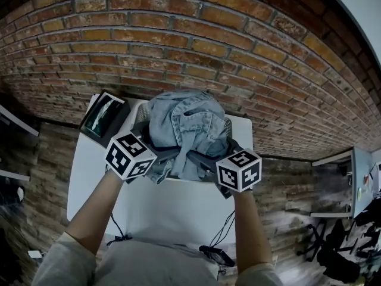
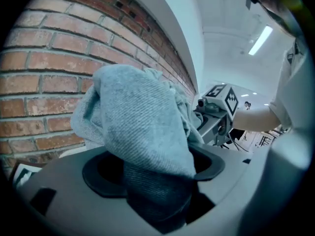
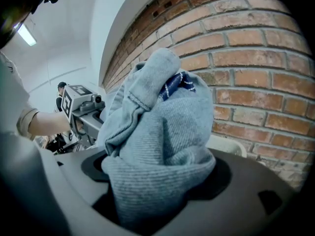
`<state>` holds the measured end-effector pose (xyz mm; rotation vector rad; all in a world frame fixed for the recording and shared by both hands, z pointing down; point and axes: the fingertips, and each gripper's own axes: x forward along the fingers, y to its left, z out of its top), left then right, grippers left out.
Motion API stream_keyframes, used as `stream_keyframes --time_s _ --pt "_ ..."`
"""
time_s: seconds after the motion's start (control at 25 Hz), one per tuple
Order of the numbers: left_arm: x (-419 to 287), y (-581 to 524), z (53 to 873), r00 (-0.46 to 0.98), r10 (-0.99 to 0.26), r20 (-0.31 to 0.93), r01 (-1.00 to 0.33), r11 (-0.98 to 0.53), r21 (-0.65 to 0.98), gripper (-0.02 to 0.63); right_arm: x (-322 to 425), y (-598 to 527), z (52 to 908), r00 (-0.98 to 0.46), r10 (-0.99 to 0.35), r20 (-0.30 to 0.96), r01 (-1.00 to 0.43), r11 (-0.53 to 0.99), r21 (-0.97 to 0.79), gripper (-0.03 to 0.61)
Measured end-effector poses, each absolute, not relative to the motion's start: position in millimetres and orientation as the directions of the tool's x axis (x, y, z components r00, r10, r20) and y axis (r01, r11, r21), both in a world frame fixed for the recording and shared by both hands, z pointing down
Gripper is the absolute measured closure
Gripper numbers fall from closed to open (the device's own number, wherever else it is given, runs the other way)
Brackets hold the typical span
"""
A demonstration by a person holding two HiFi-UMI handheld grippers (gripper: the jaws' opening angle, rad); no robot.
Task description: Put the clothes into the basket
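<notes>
As the left gripper and right gripper each pinch the crumpled pale-blue denim garment over the pale slatted basket, delivery seems underway; next, lower, then release together.

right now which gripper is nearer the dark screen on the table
Left. The left gripper holds the denim garment just beside the dark screen; the right gripper grips the garment's other side, farther from the screen.
</notes>
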<state>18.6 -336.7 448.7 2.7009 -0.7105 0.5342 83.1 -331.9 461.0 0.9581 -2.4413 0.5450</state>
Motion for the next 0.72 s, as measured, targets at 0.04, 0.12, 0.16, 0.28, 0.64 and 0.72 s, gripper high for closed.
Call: stream_keyframes --time_s 0.04,0.12,0.16,0.28,0.64,0.72 --pt "19 -336 455 0.805 -0.402 0.437 -0.523 -0.828 0.201 0.252 84 -331 468 -0.651 -0.517 0.556 -0.71 0.674 -0.205 0.169" --pt "20 -337 467 0.796 -0.39 0.462 -0.531 -0.817 0.226 0.252 85 -331 480 -0.65 -0.495 0.576 -0.711 0.663 -0.233 0.169" --pt "19 -338 472 0.793 -0.386 0.472 -0.536 -0.81 0.237 0.252 85 -332 485 -0.65 -0.484 0.586 -0.711 0.659 -0.245 0.169" --pt "17 -343 486 0.779 -0.372 0.505 -0.554 -0.785 0.277 0.252 84 -338 498 -0.638 -0.453 0.622 -0.717 0.644 -0.266 0.169" --pt "17 -349 529 0.696 -0.277 0.662 -0.611 -0.713 0.344 0.252 91 -340 542 -0.587 -0.355 0.728 -0.759 0.555 -0.341 0.167" --pt "17 -349 537 0.671 -0.262 0.693 -0.625 -0.704 0.338 0.251 93 -340 549 -0.563 -0.344 0.751 -0.771 0.546 -0.328 0.167"
